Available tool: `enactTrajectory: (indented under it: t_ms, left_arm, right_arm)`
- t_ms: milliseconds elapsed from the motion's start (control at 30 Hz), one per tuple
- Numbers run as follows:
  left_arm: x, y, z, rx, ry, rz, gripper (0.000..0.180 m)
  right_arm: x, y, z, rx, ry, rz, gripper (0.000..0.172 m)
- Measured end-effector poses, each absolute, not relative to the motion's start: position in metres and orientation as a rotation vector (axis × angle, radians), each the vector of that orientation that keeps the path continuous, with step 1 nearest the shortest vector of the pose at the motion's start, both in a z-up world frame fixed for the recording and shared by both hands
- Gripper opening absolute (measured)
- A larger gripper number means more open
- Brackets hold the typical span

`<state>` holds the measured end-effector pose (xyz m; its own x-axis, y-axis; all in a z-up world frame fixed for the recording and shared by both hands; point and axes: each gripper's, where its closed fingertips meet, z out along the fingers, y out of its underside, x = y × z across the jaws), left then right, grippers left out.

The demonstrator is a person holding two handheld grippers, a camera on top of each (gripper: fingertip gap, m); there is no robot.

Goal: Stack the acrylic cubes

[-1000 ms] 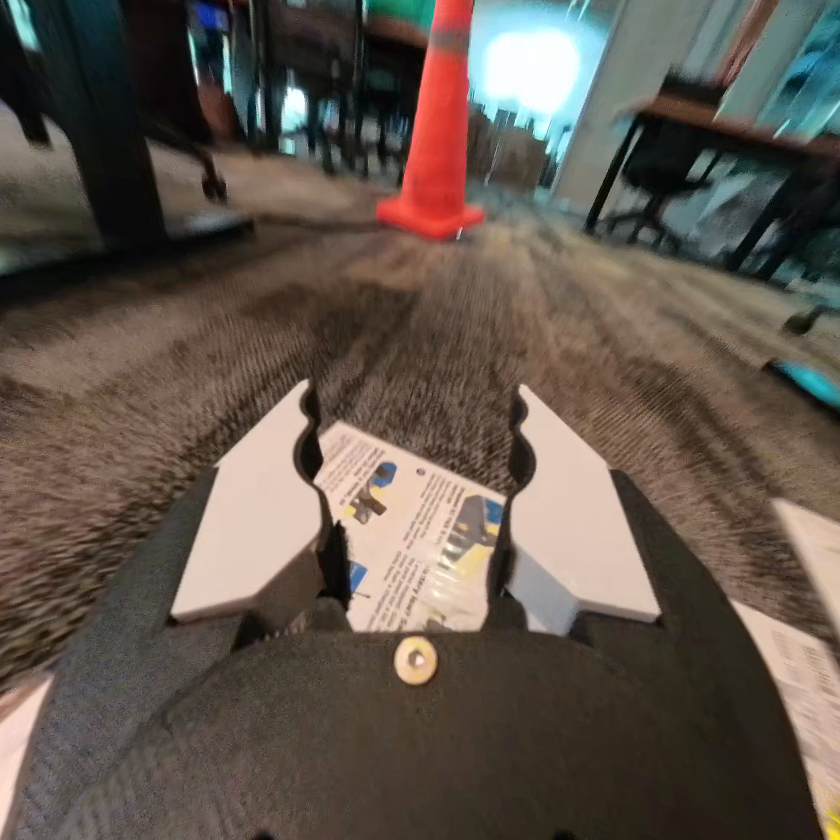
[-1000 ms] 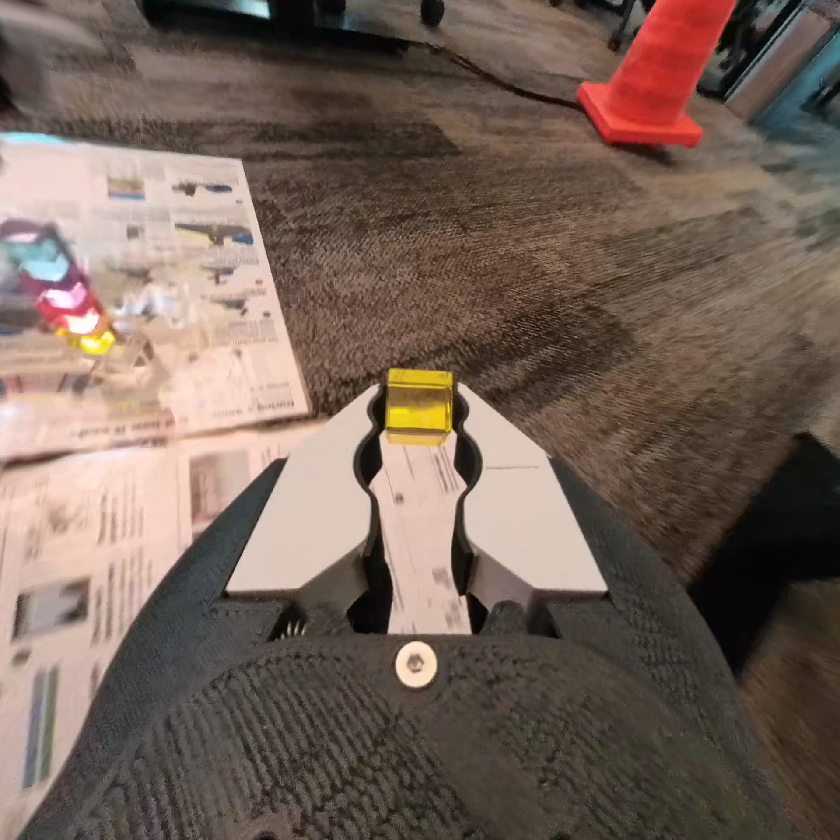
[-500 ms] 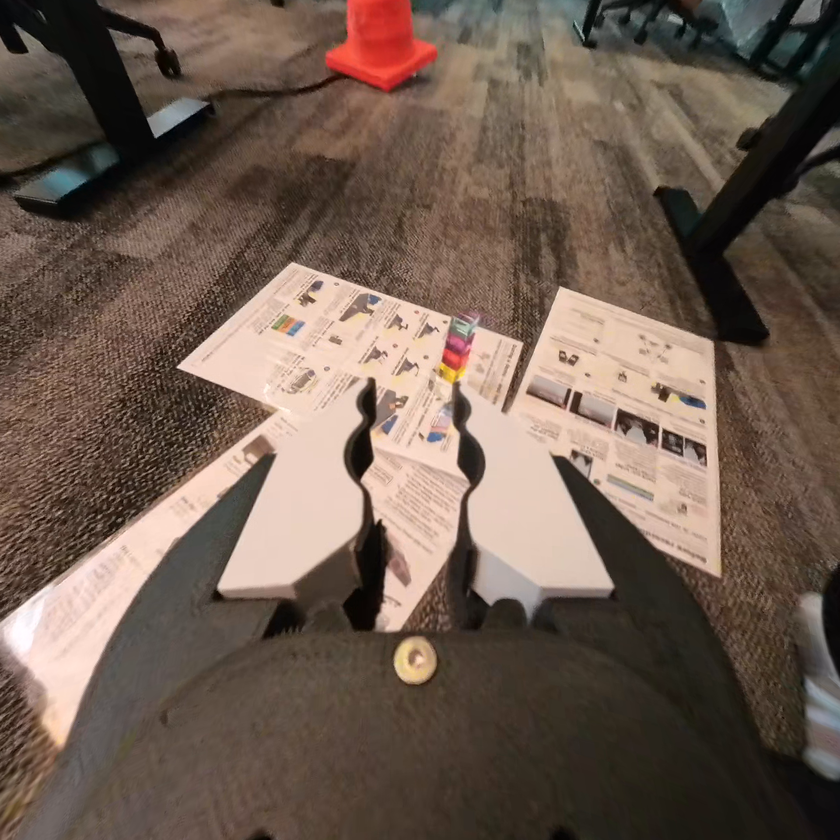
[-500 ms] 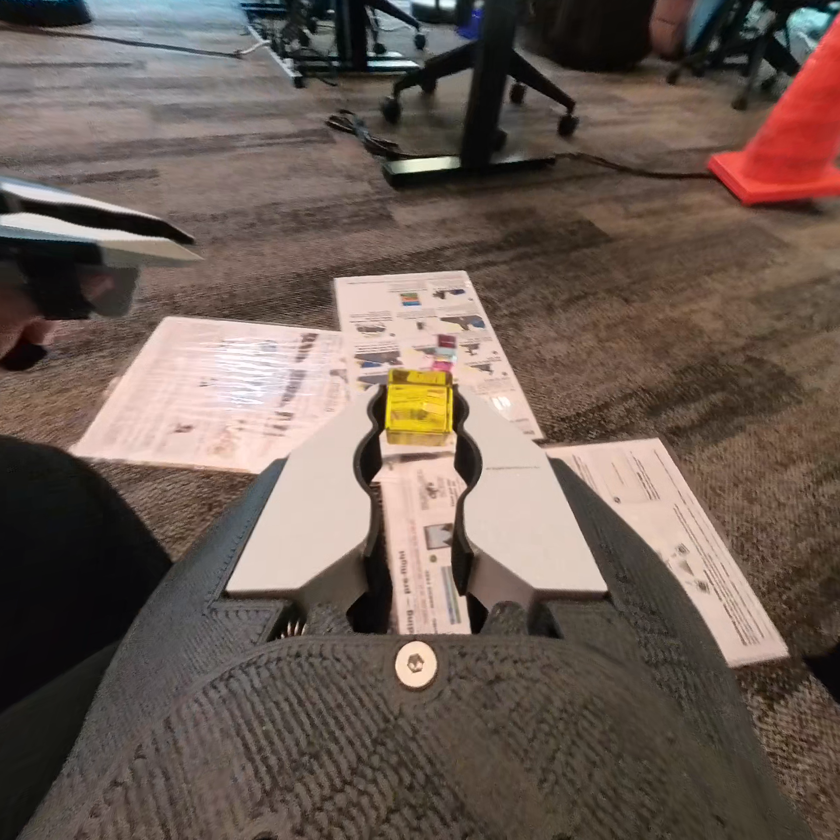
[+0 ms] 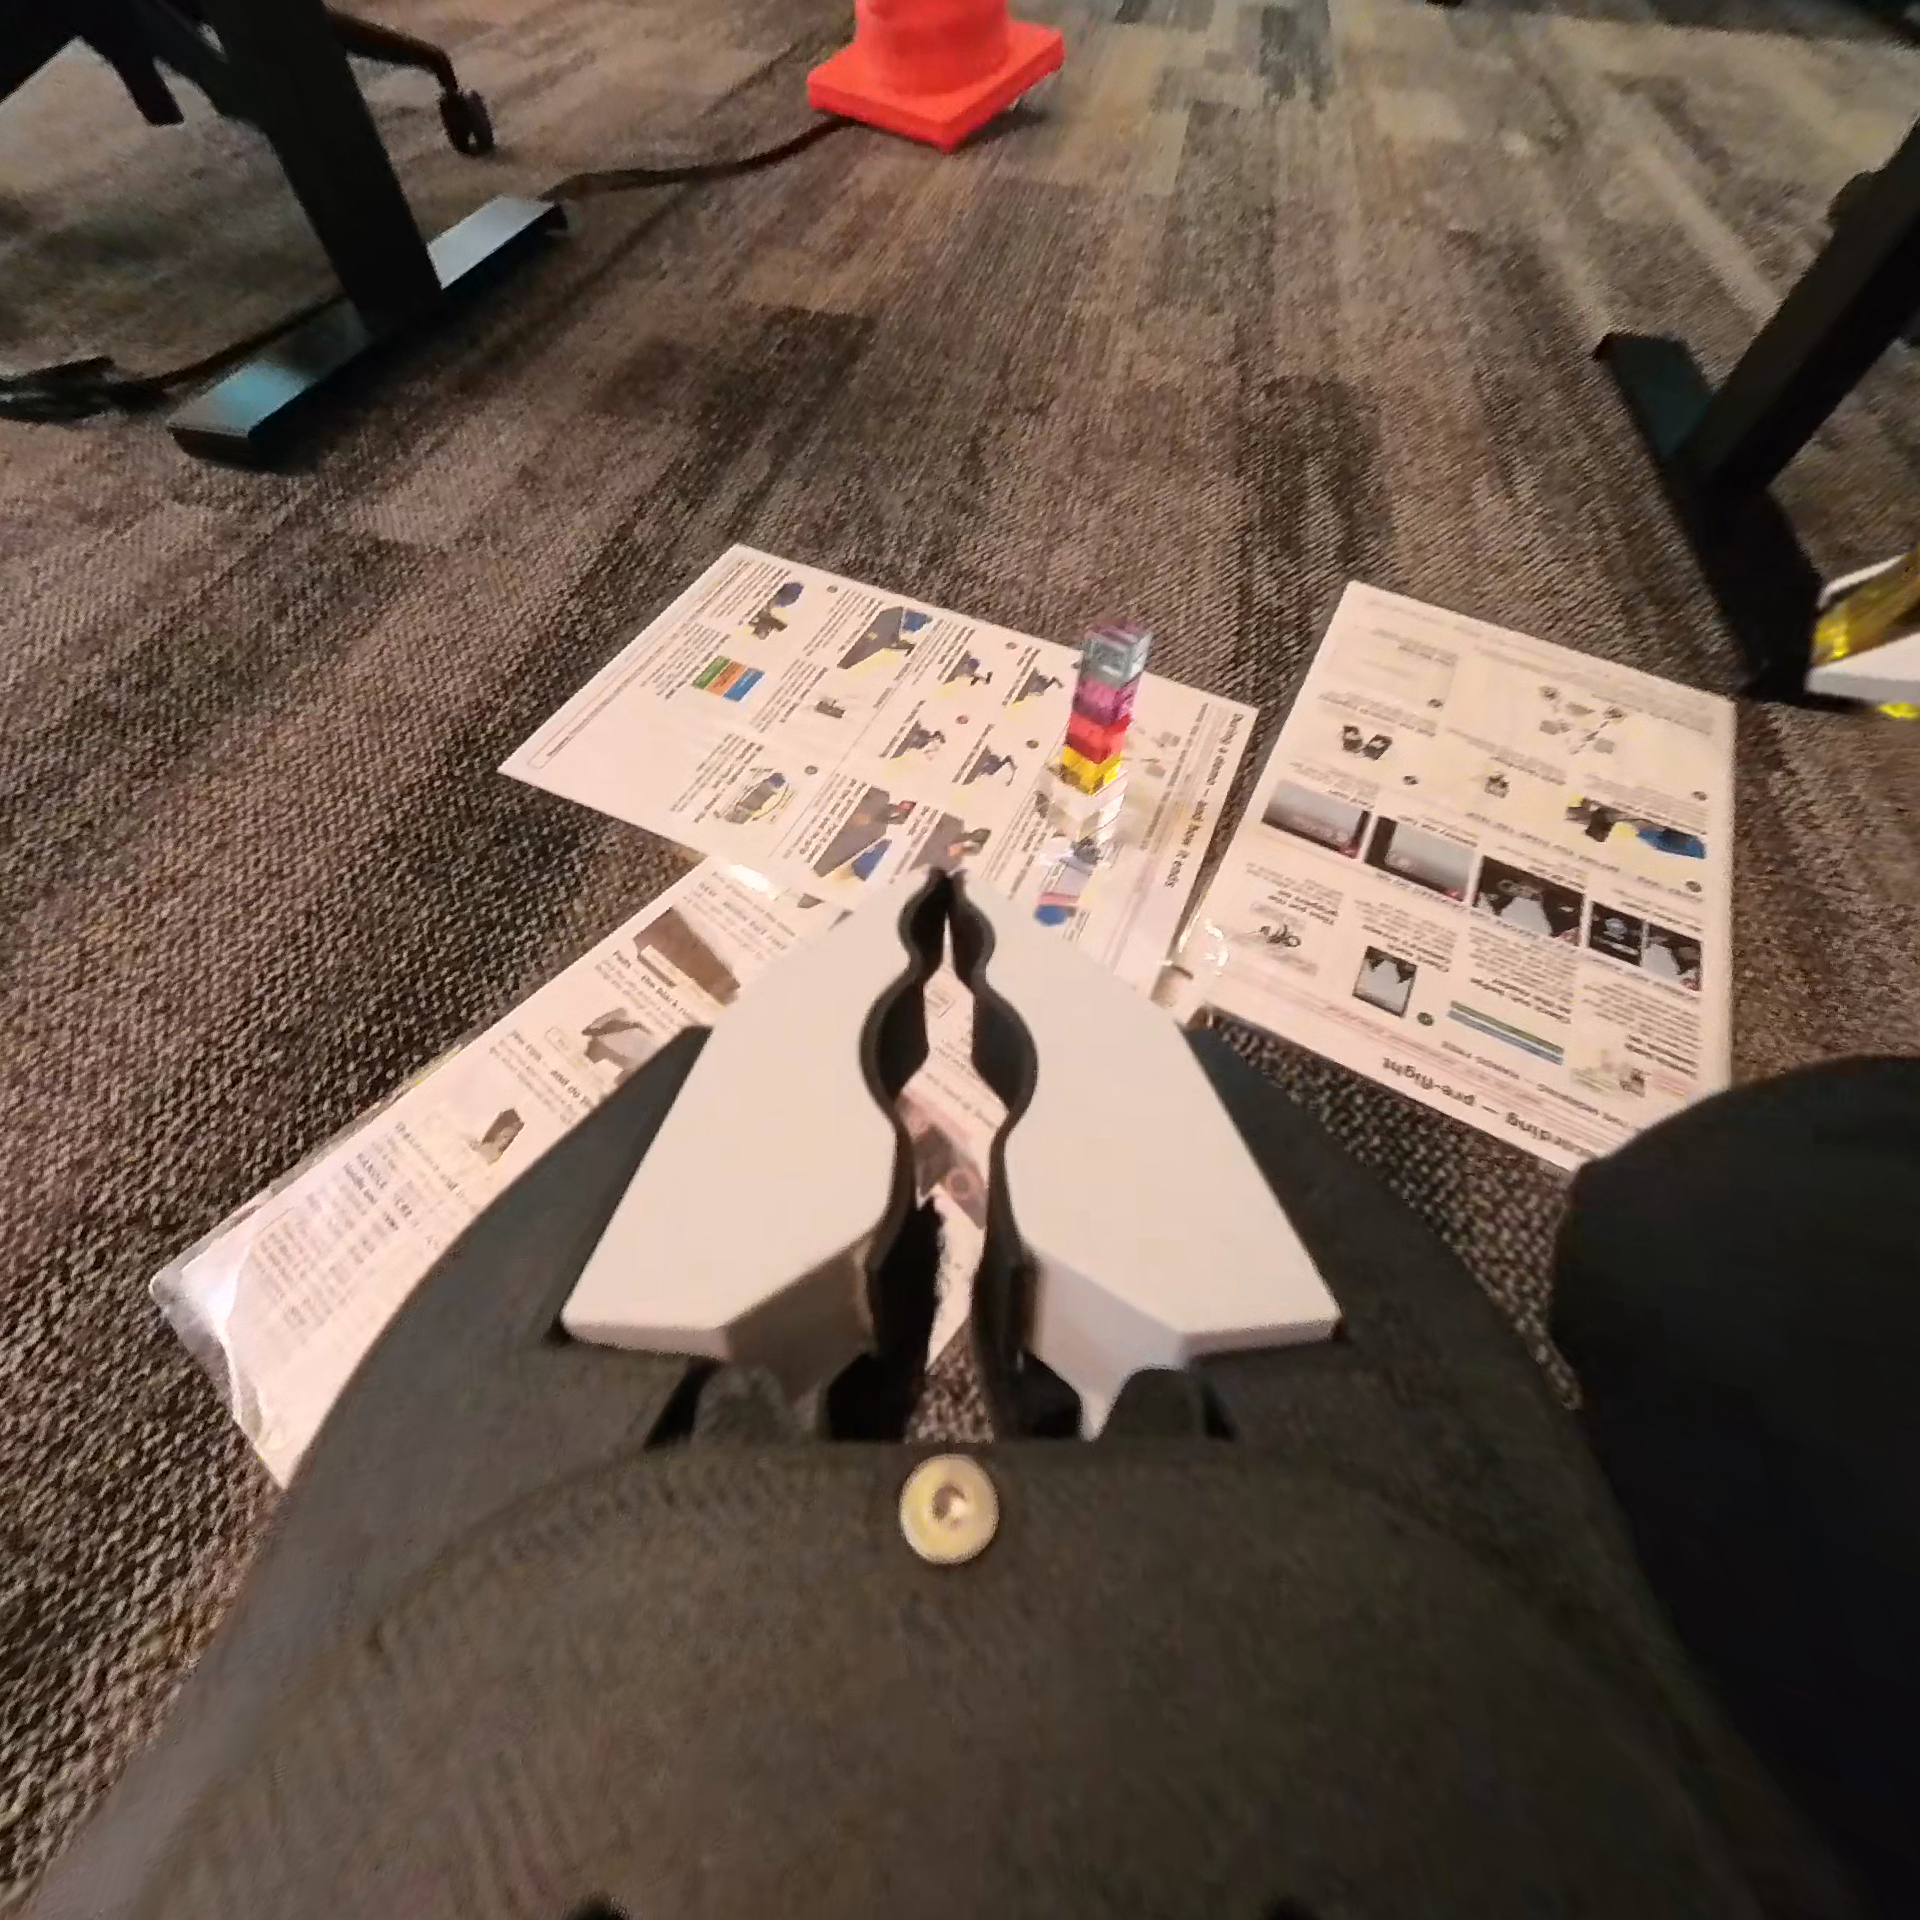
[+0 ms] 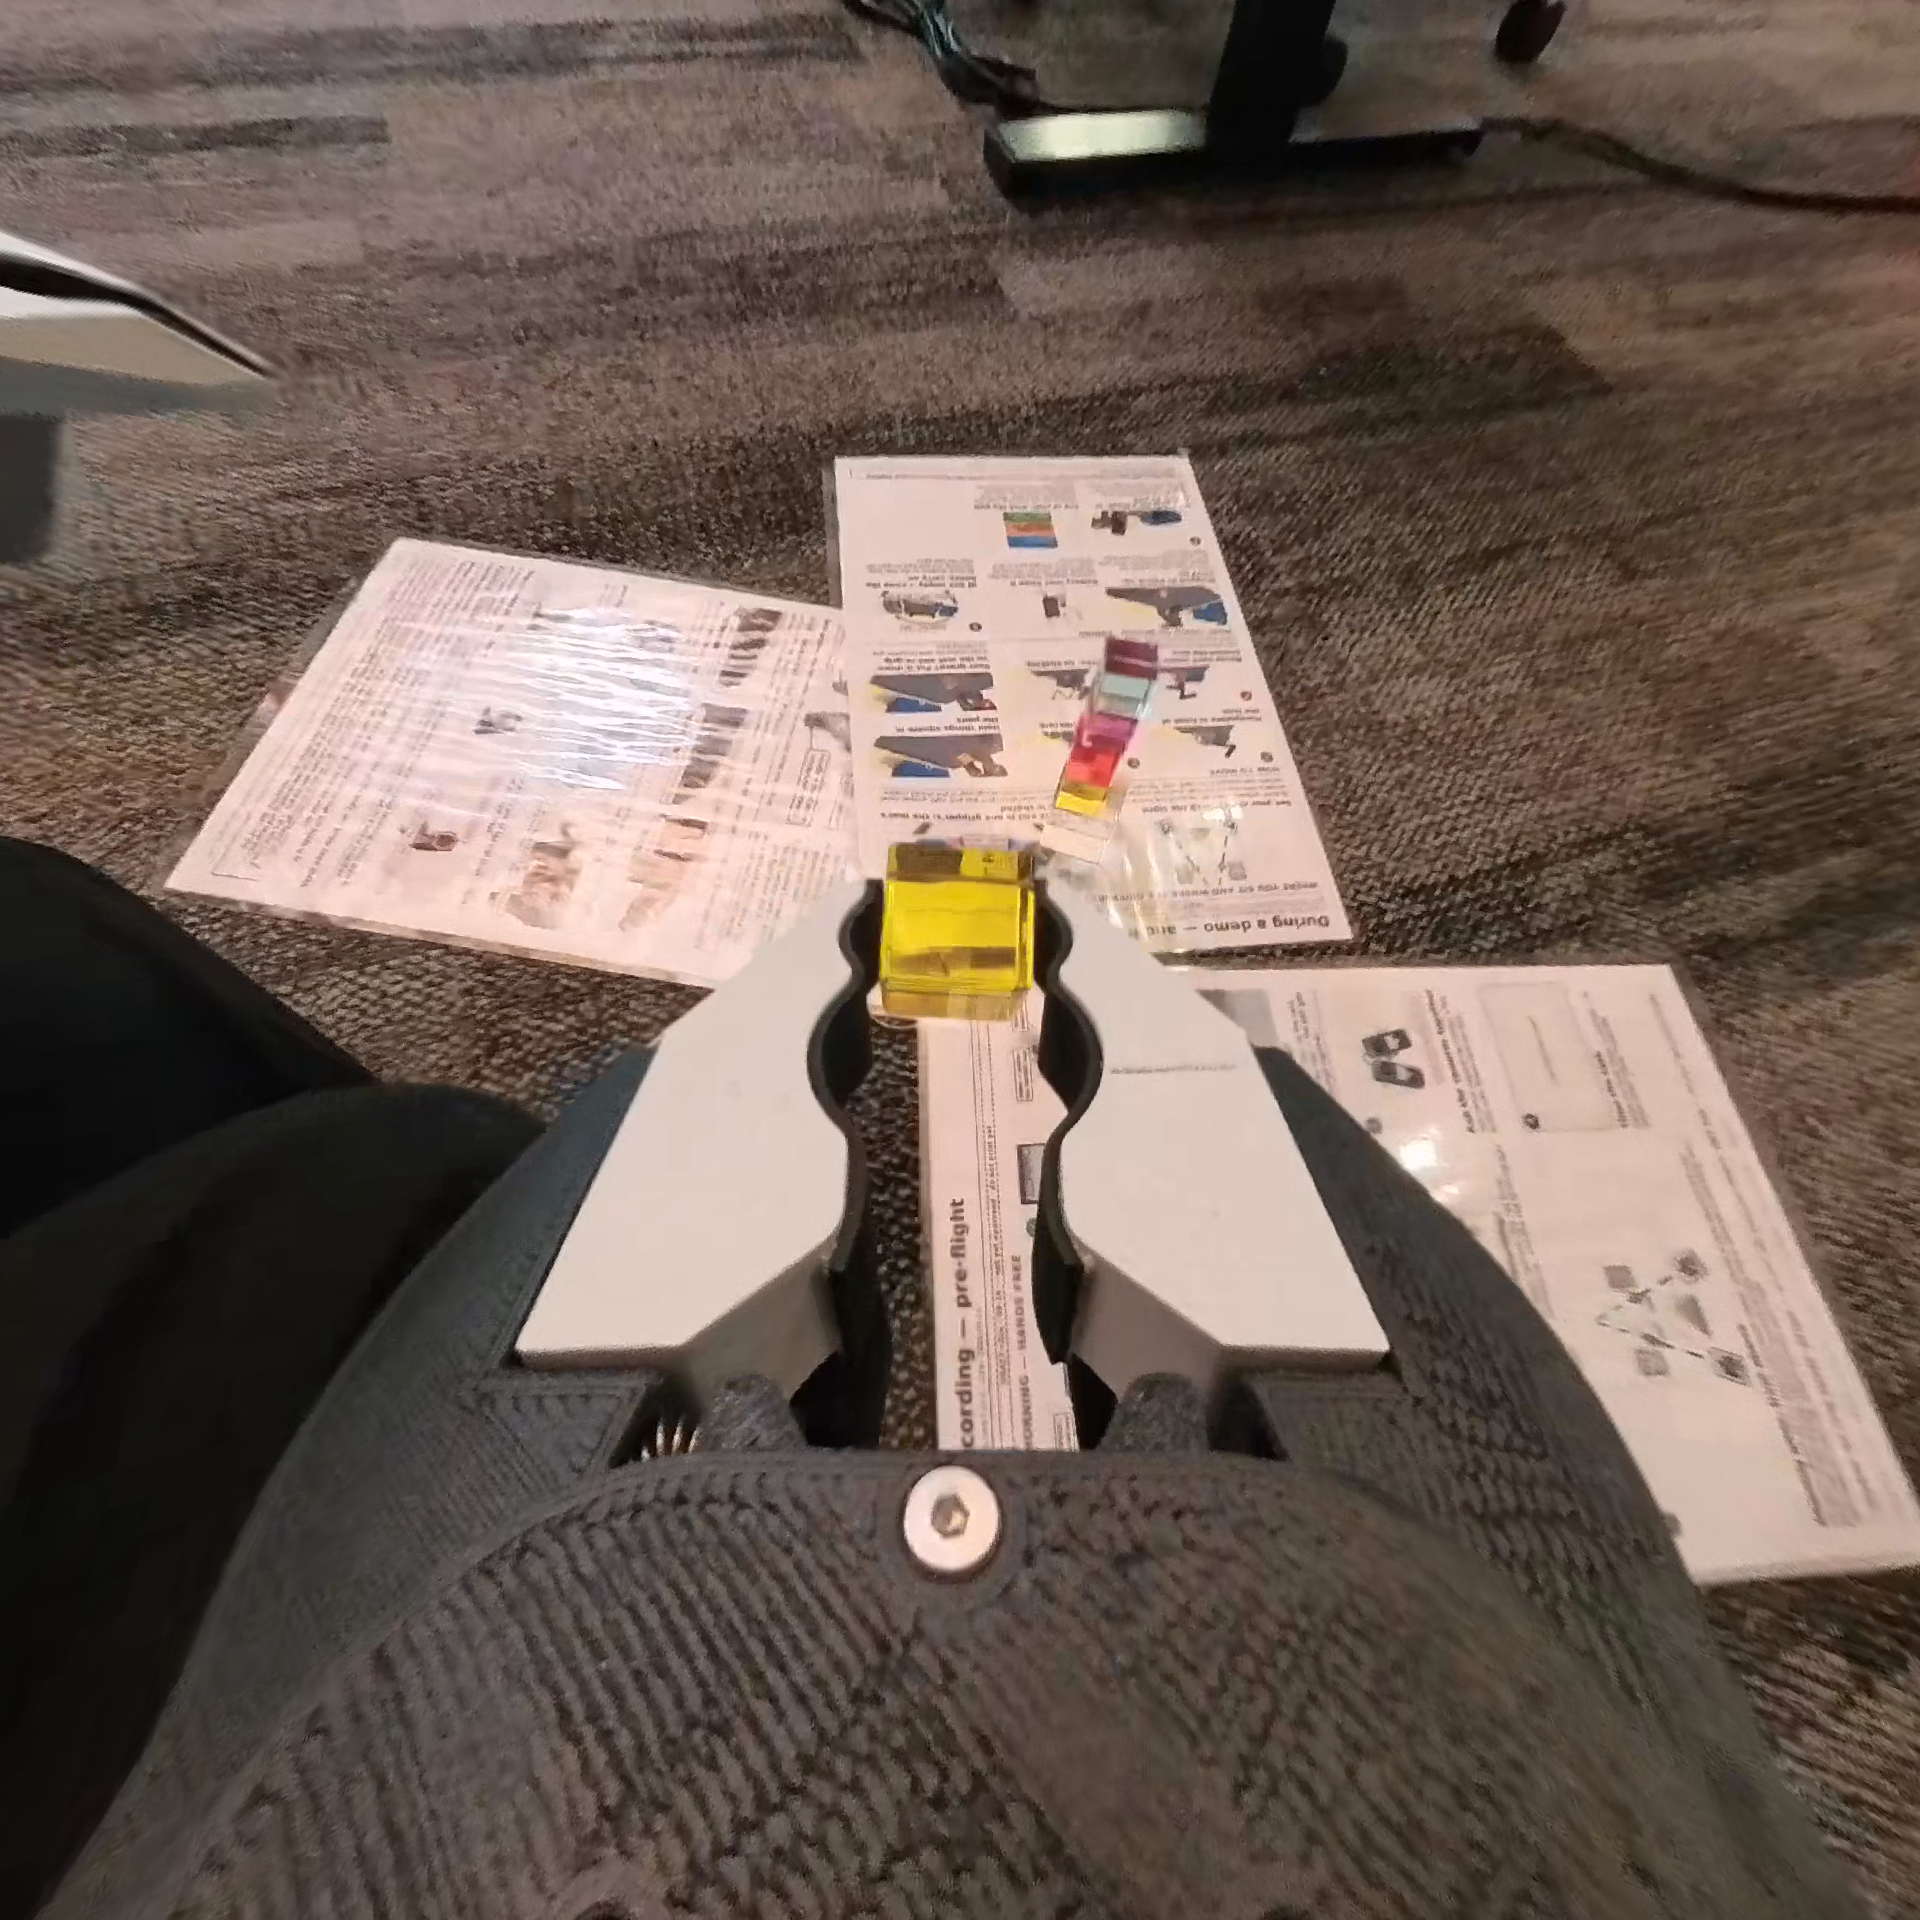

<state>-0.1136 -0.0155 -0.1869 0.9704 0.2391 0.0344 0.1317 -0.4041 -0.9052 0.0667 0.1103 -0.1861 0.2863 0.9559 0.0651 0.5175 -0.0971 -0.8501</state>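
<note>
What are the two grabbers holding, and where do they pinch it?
Right gripper pinches a yellow cube by its two sides, at the fingertips. Left gripper holds nothing.

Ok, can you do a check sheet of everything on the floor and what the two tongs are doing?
Surface: grey patterned carpet.
Things: a stack of coloured see-through cubes stands upright on a printed sheet; two more printed sheets lie beside it.
Clutter: orange cone.
Tongs: left tongs shut at the tips, nothing between them; right tongs pressed on a yellow see-through cube, held above the sheets.
Cables: black cable across the carpet.
Surroundings: black desk legs, chair caster.
</note>
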Motion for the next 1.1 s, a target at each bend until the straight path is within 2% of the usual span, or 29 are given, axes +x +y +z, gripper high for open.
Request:
enactTrajectory:
  t_ms: [167,400,500,767,867,900,1100]
  left_arm:
    - [-0.128,-0.014,-0.221,-2.074,-0.324,0.137,0.0]
    - [-0.148,-0.052,-0.28,-2.077,-0.325,0.119,0.0]
    - [-0.152,-0.055,-0.276,-2.002,-0.373,0.107,0.0]
    - [-0.141,-0.042,-0.276,-1.99,-0.227,0.278,0.0]
    - [-0.133,-0.037,-0.285,-2.041,-0.149,0.303,0.0]
    - [-0.132,-0.036,-0.287,-2.05,-0.136,0.305,0.0]
    - [-0.135,-0.037,-0.292,-2.067,-0.168,0.274,0.0]
  right_arm:
    - [0.048,0.164,-0.252,-1.805,-1.363,0.634,0.026]
    - [0.036,0.256,-0.372,-1.97,-1.333,0.461,0.026]
    - [0.036,0.274,-0.402,-2.009,-1.34,0.459,0.025]
    - [0.052,0.27,-0.448,-2.022,-1.321,0.552,0.025]
    - [0.059,0.272,-0.445,-1.986,-1.277,0.579,0.051]
    - [0.062,0.272,-0.444,-1.98,-1.266,0.583,0.054]
    - [0.064,0.275,-0.433,-1.978,-1.196,0.665,0.045]
